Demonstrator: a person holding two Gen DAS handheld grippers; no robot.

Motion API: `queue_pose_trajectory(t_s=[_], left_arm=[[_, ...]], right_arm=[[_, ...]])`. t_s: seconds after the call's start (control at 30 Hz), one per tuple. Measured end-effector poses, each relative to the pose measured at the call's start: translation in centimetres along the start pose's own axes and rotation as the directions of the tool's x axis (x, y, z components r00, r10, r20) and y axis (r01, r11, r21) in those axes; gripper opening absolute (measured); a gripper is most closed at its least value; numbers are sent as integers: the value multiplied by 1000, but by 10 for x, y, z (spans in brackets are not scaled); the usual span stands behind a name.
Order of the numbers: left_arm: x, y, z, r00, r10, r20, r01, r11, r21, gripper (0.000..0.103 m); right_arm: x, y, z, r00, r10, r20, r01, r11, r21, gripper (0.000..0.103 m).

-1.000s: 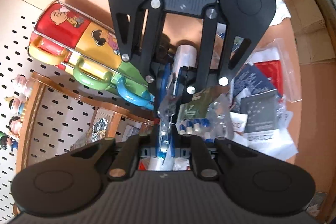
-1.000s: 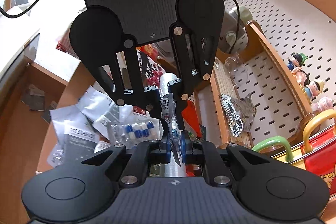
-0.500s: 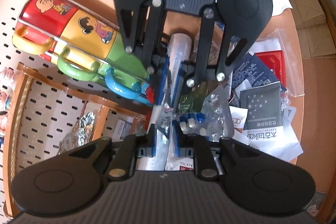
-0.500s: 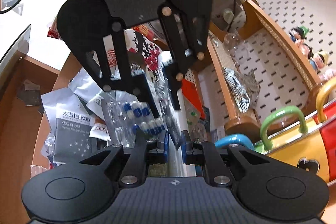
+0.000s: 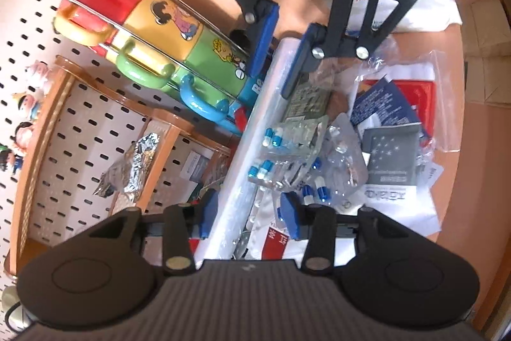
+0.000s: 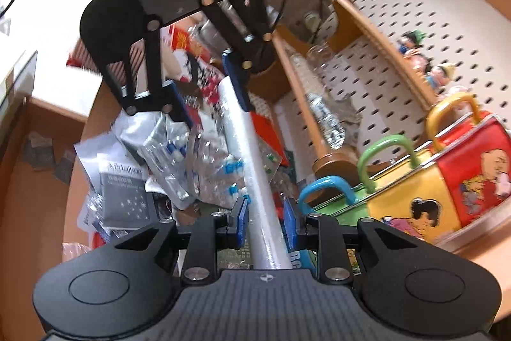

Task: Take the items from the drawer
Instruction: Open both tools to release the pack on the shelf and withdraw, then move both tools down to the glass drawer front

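Observation:
A pile of items lies on the wooden surface: a white plastic roll [image 5: 252, 130], blister packs of blue-and-white capsules [image 5: 287, 162] and a grey star-printed sachet [image 5: 391, 155]. My left gripper [image 5: 249, 213] is open, its blue pads either side of the roll's near end. My right gripper [image 5: 278, 53] faces it from the far side, open over the roll's other end. In the right wrist view my right gripper [image 6: 265, 219] straddles the roll [image 6: 252, 155], with the capsule packs [image 6: 204, 168] to its left and my left gripper [image 6: 207, 88] open beyond. Neither gripper holds anything.
A rack of red, yellow, green and blue mugs [image 5: 153, 40] lies left of the roll. A pegboard with a wooden shelf [image 5: 80, 133] holds a foil packet [image 5: 131, 162] and figurines [image 5: 22, 111]. Red and blue packets [image 5: 402, 101] lie right.
Both grippers were shut on a clear blister pack held between them; both have opened and drawn apart. The pack has dropped onto the pile.

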State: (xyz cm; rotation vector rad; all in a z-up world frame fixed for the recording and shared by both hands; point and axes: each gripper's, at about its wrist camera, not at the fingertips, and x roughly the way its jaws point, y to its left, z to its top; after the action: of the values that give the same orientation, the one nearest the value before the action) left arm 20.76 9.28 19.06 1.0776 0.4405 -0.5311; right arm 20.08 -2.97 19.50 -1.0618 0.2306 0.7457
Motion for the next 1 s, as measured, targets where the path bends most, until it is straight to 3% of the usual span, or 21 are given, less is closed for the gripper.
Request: queue_pose_trajectory(t_s=[0.17, 0.27, 0.33, 0.4, 0.47, 0.57, 0.63, 0.73, 0.87, 1.0], left_arm=[[-22, -5, 0, 999, 32, 24, -31, 999, -36, 60], [-41, -18, -2, 996, 70, 48, -67, 996, -62, 72], [-56, -30, -4, 992, 112, 61, -105, 988, -113, 84], [-72, -45, -6, 985, 165, 44, -153, 969, -195, 103], [-86, -63, -11, 980, 200, 23, -184, 938, -294, 103], [-99, -89, -21, 981, 183, 70, -136, 892, -430, 103], [-106, -107, -27, 979, 167, 117, -86, 858, -506, 103], [-107, -139, -28, 975, 196, 100, -114, 838, -534, 103], [-112, -167, -33, 984, 147, 103, -42, 744, -667, 103], [-123, -213, -39, 977, 188, 101, -49, 659, -751, 103]], right_arm=[[-25, 5, 1, 999, -23, 37, 22, 999, 43, 22], [-44, 17, -1, 997, -45, 59, 41, 997, 72, 24], [-55, 28, -6, 995, -84, 60, 77, 991, 112, 54], [-66, 43, -14, 989, -141, 35, 133, 976, 175, 74], [-75, 60, -22, 987, -157, -8, 154, 953, 262, 76], [-89, 86, -36, 988, -142, -64, 155, 892, 424, 83], [-91, 101, -45, 984, -149, -97, 177, 840, 512, 96], [-99, 127, -57, 977, -159, -143, 213, 776, 594, 96], [-115, 156, -77, 968, -168, -186, 251, 674, 695, 97], [-133, 189, -99, 949, -208, -237, 314, 548, 776, 97]])
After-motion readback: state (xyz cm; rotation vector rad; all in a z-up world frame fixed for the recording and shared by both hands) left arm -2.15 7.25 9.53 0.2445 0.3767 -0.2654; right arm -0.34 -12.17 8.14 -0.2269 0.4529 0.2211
